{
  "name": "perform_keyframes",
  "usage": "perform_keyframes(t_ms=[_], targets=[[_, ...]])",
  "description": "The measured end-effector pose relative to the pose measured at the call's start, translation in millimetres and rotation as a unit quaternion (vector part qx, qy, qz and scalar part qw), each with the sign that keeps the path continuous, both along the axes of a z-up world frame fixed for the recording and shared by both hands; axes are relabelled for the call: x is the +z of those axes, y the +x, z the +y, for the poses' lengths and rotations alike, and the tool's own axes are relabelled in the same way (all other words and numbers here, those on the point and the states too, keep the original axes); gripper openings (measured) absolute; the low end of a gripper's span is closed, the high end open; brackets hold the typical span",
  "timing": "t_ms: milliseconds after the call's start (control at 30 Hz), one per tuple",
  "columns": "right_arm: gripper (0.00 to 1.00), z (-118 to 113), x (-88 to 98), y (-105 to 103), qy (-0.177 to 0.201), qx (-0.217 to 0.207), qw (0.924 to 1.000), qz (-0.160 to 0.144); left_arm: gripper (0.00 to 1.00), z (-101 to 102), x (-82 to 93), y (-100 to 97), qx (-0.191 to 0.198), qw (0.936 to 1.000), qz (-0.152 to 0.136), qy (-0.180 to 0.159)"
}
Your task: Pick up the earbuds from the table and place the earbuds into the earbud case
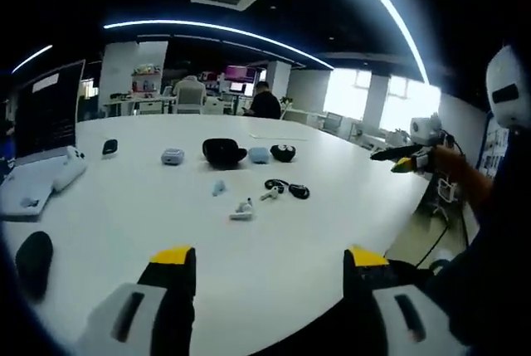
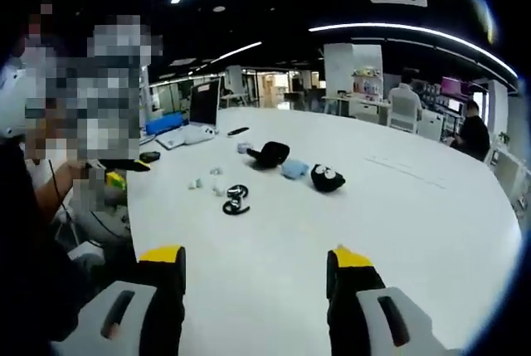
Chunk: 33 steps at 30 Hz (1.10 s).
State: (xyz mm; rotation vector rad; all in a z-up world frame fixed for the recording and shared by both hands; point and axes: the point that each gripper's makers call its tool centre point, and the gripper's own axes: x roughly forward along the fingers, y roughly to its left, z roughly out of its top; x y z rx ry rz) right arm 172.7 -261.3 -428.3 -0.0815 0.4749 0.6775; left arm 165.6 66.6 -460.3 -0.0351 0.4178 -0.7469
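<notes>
left gripper view: table [image 1: 332,231] edge, far | right gripper view: perhaps opposite side | shared: tabletop

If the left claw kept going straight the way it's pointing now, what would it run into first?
Probably the white earbuds lying on the table: they sit nearest along the open left claw's line, with bare tabletop before them. Depth is hard to judge through the fisheye.

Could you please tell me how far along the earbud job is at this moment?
Nothing looks done yet. The white earbuds lie loose on the white table, beside the black ear-hook earphones. Nothing is in hand: the left gripper and the right gripper both hang open and empty at the near edge. All is left: picking up the earbuds and seating them in a case, perhaps the black open case.
</notes>
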Motion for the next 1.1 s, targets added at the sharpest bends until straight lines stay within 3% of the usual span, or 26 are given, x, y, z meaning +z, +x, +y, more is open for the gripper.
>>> perform_keyframes(t_ms=[267,467,667,867,1100], targets=[[0.61,37.5,18.3,53.2,-0.021,0.050,0.9985,-0.010,0.73,4.4,0.2,-4.7,0.006,0.9997,-0.008,-0.022],[0.57,71.3,21.3,90.2,-0.022,0.073,0.9970,-0.006,0.73,0.9,-7.6,-13.4,-0.001,0.9995,-0.002,-0.033],[0.53,110.0,18.5,126.5,-0.055,0.109,0.9924,-0.004,0.71,4.6,-11.9,-13.7,0.006,0.9991,0.002,-0.042],[0.50,145.5,23.7,172.8,-0.084,0.136,0.9870,-0.021,0.70,7.1,-11.1,-10.6,0.014,0.9985,0.002,-0.052],[0.49,167.3,13.9,224.1,-0.098,0.134,0.9861,-0.011,0.70,-0.2,-11.7,-8.8,0.005,0.9986,0.003,-0.052]])
